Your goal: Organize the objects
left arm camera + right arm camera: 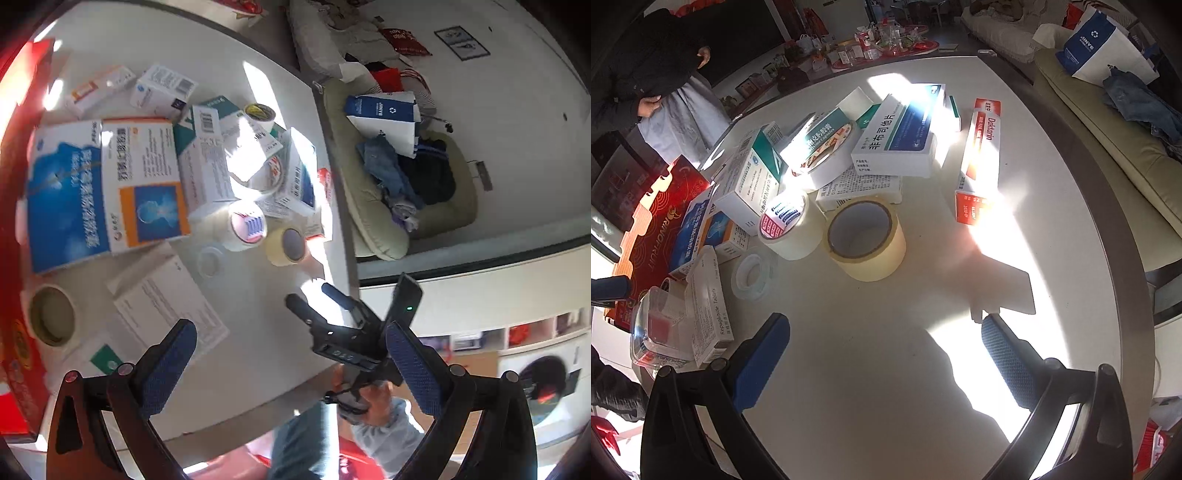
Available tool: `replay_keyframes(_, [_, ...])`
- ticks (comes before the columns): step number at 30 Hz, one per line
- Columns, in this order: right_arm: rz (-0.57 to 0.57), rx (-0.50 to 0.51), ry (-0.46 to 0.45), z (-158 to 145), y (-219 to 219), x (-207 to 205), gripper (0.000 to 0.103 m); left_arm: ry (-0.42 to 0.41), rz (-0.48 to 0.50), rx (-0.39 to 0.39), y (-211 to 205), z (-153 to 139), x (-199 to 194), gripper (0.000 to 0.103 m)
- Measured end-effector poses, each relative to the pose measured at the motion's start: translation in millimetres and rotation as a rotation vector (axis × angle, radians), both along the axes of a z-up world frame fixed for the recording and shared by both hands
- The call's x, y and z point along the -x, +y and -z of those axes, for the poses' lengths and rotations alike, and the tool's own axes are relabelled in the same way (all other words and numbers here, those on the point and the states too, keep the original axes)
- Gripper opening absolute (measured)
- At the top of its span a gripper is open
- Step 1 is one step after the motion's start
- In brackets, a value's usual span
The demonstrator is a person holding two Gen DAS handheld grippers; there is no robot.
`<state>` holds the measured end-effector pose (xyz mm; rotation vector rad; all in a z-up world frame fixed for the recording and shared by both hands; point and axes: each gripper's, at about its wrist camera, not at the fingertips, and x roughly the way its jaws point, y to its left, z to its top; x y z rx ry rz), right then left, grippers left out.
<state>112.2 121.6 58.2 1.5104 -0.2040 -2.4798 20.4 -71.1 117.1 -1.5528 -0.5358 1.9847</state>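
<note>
Each claw has black angled arms with round silver-pink screws and blue, dimpled finger pads [1008, 360]. The right claw [321, 299] carries a black body with a small green light. The person wears a pale grey sleeve [391, 424] and a red top.

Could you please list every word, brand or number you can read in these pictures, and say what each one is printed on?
"Daktarin": long red and white box.
"非布司他片": white and blue box.
"Repaglinide Tablets": small white box.
"RINGFRUIT": red carton.
"AINVE": blue and white bag.
Fine print, barcodes and tape roll labels: too small or blurred.
</note>
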Motion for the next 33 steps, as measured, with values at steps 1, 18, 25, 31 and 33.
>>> replay_keyframes(1, [-0.007,0.002,0.002,-1.1,-0.5,-2.1,0.103,0.069,0.031,0.1,-0.4,-4.0,-7.4,0.103])
replay_keyframes(18, [-0.292,0.081,-0.013,-11.0,-69.1,-34.2,0.103,0.402,-0.296,0.237,-27.6,33.0,-137.5,0.103])
replay_keyframes(25, [-0.44,0.031,-0.022,-0.4,-133.4,-37.0,0.103,0.424,-0.387,0.273,-65.6,41.9,-168.6,0.103])
replay_keyframes(31, [-0.471,-0.101,-0.028,16.4,-162.9,-28.3,0.103,0.375,-0.411,0.242,-87.6,60.3,-169.1,0.103])
replay_keyframes(33, [-0.492,-0.141,-0.021,18.9,-172.7,-28.7,0.103,0.374,-0.415,0.227,-89.5,62.8,-166.5,0.103])
